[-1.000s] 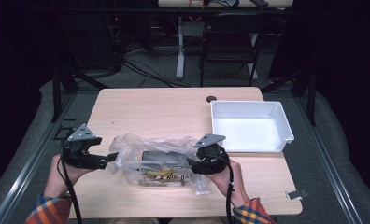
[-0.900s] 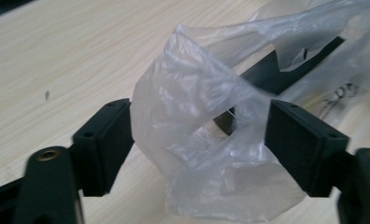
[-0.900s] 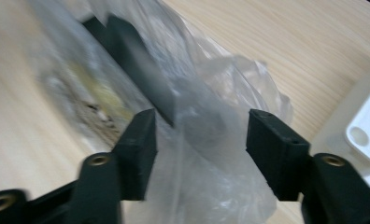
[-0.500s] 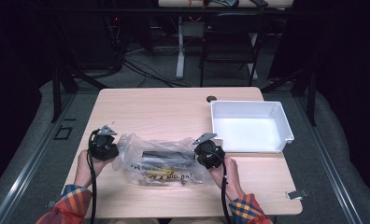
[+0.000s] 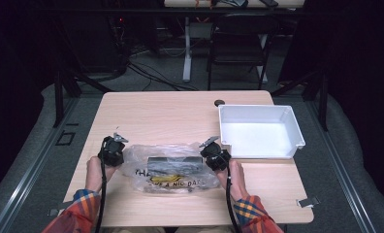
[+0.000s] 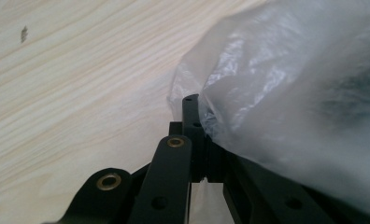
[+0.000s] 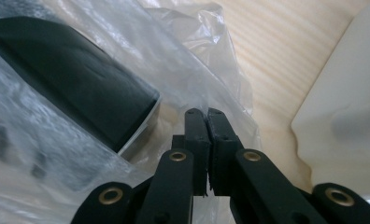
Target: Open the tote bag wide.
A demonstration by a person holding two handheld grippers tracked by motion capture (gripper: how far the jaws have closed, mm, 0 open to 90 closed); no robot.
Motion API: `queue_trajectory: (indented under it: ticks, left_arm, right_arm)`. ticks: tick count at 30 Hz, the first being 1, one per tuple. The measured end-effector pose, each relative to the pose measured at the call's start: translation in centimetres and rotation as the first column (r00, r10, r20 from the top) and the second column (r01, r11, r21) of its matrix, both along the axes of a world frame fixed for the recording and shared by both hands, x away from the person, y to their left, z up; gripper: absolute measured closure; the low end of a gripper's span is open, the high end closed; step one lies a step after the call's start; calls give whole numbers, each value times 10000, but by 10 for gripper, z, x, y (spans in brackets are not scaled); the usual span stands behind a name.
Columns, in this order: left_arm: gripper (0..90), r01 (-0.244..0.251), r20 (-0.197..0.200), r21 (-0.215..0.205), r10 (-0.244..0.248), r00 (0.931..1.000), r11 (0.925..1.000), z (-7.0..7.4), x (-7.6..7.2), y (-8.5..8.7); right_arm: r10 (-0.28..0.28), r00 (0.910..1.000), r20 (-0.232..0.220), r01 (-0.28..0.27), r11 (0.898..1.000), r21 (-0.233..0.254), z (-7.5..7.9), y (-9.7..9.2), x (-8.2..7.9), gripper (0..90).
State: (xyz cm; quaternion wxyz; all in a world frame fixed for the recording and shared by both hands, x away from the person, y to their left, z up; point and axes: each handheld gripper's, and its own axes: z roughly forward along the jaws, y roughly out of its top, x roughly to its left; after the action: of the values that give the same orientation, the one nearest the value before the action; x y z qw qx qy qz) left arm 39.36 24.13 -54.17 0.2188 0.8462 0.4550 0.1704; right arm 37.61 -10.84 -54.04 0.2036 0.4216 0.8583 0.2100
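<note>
- Left gripper point(image 5: 113, 150) has its jaws pressed together on the plastic bag point(image 5: 168, 167) at the bag's 9 o'clock edge; right gripper point(image 5: 215, 156) pinches the film at its 3 o'clock end.
- Bag lies on the table point(image 5: 166, 114) between both hands, long axis running 9 to 3; dark box point(image 5: 174, 163) inside lies the same way. Each hand is equally near its own end.
- White tray point(image 5: 260, 131) sits at 2 o'clock from the bag, nearer the right gripper.
- Since a second ago, both grippers came down and their jaws have just been closing, film between them.
</note>
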Motion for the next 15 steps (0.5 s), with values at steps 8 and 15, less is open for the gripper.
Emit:
queue_trajectory:
  ticks: [8, 15]
  left_arm:
    - [900, -124, -243, 1032, 150, 9996, 9946, -4, 0, 5]
    - [899, 29, -606, 728, 15, 9982, 9973, -4, 0, 10]
  right_arm:
    - [95, 9982, -597, -126, 9986, -517, -5, -3, 0, 895]
    - [255, 9962, -834, -311, 9973, -662, -2, -2, -4, 887]
